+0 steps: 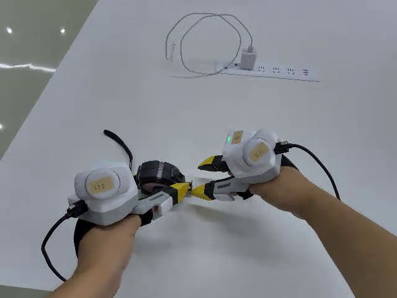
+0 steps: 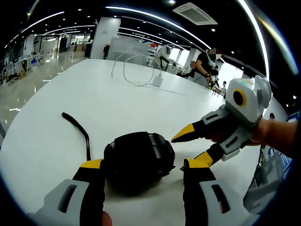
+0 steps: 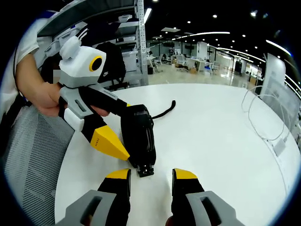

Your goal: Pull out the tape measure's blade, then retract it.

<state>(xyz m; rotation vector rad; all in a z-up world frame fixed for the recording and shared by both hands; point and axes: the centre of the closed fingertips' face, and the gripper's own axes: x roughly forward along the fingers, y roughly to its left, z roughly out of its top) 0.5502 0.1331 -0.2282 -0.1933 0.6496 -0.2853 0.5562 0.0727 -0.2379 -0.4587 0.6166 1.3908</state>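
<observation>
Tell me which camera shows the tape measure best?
Left gripper view: the tape measure sits large between the jaws of the left gripper. The head view shows it half hidden behind that gripper; the right gripper view shows it edge-on.

We count one tape measure (image 1: 159, 174) and two grippers: left gripper (image 2: 145, 165), right gripper (image 1: 201, 178). We log one power strip (image 1: 280, 70) and one charger (image 1: 248, 59).
</observation>
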